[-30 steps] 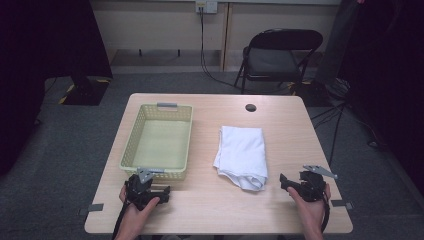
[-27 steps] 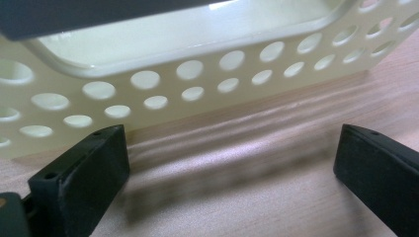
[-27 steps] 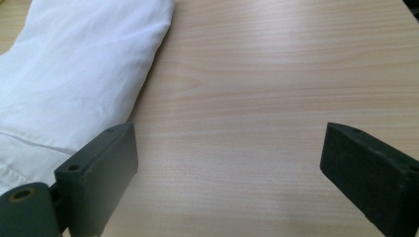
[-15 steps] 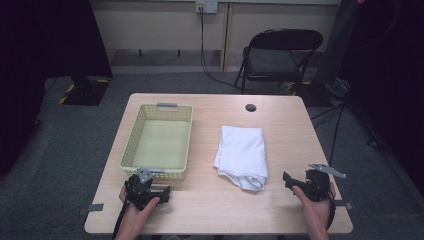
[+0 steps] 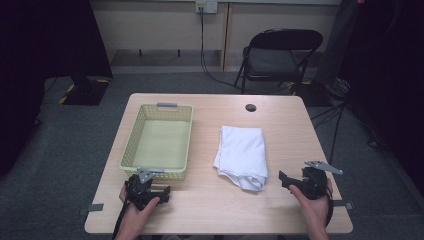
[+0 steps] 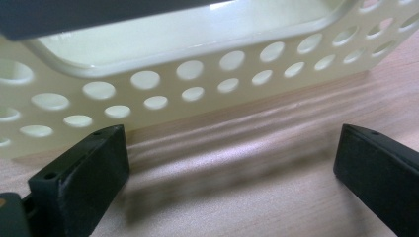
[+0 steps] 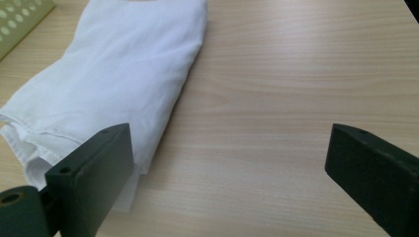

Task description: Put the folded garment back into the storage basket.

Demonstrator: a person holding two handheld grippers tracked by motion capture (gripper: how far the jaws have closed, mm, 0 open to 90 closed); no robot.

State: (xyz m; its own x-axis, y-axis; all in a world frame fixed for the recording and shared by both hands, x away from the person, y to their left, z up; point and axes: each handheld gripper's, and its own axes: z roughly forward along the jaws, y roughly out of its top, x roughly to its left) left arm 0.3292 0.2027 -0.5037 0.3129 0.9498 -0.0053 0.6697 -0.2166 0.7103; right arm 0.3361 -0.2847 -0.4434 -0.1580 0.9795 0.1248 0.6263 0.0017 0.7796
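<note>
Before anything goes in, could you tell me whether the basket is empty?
Empty: the high view shows the bare floor of the basket, with the folded white cloth beside it.

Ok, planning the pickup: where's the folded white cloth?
High view: the folded white cloth lies mid-table, right of the pale yellow perforated plastic basket.

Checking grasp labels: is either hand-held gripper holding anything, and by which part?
Nothing is held. The left hand-held gripper is open by the basket; the right hand-held gripper is open beside the folded white cloth.

Black grippers (image 5: 150, 192) with blocky fingers (image 6: 79, 182) and grey plates.
</note>
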